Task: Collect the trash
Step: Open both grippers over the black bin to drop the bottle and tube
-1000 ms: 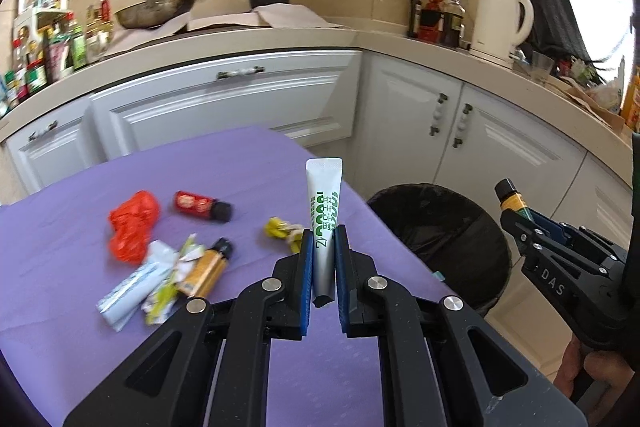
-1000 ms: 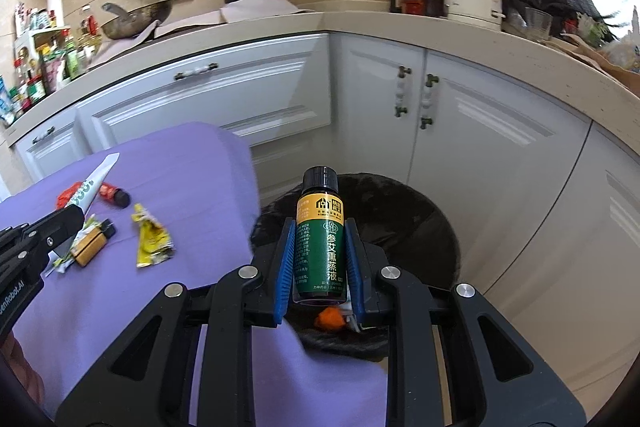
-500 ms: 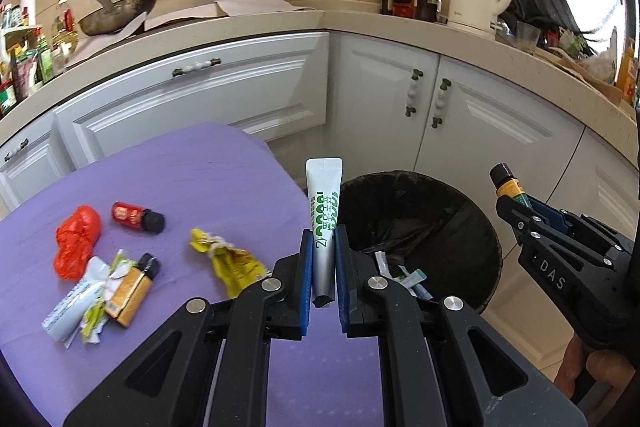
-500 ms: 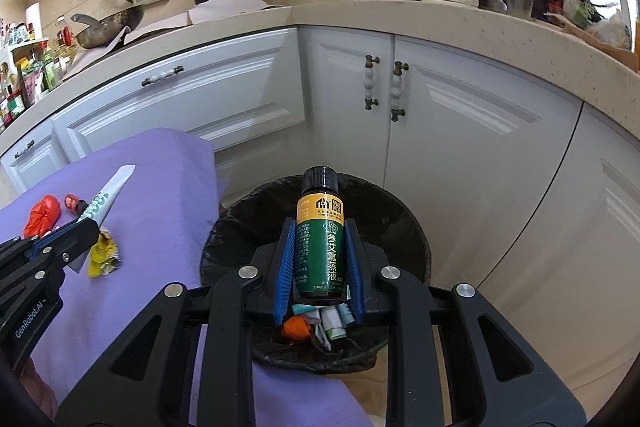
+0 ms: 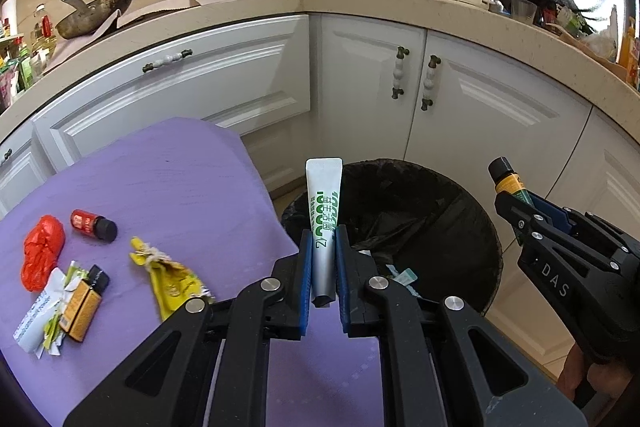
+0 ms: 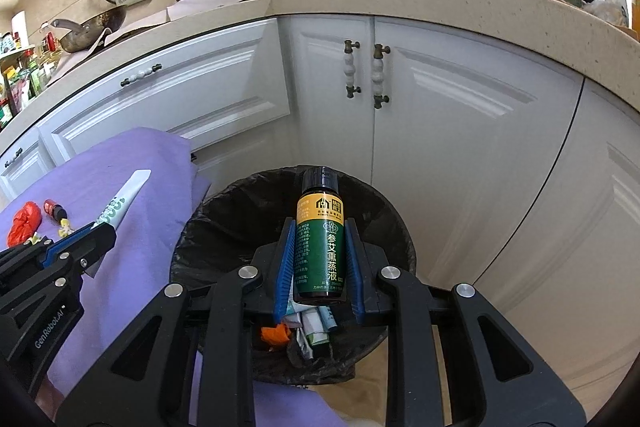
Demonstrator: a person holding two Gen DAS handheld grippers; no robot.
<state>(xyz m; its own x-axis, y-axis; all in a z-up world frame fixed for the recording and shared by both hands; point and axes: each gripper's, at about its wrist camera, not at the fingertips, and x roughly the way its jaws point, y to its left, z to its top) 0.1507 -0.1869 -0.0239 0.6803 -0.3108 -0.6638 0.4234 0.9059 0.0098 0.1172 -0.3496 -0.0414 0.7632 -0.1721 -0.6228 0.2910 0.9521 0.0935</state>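
Clamping a green-printed tube (image 5: 323,223) upright, the left gripper (image 5: 323,267) hangs at the purple-covered counter (image 5: 168,187) edge; the right gripper (image 6: 320,259) pinches a green-labelled bottle (image 6: 320,239) cap-up right over the black-lined bin (image 6: 240,227), apparently poised for a clean drop onto wrappers already inside; farther left on the cloth waits more trash: a yellow wrapper (image 5: 172,279), an orange-labelled bottle (image 5: 82,301), a small red bottle (image 5: 93,225) and red crumpled plastic (image 5: 40,251).
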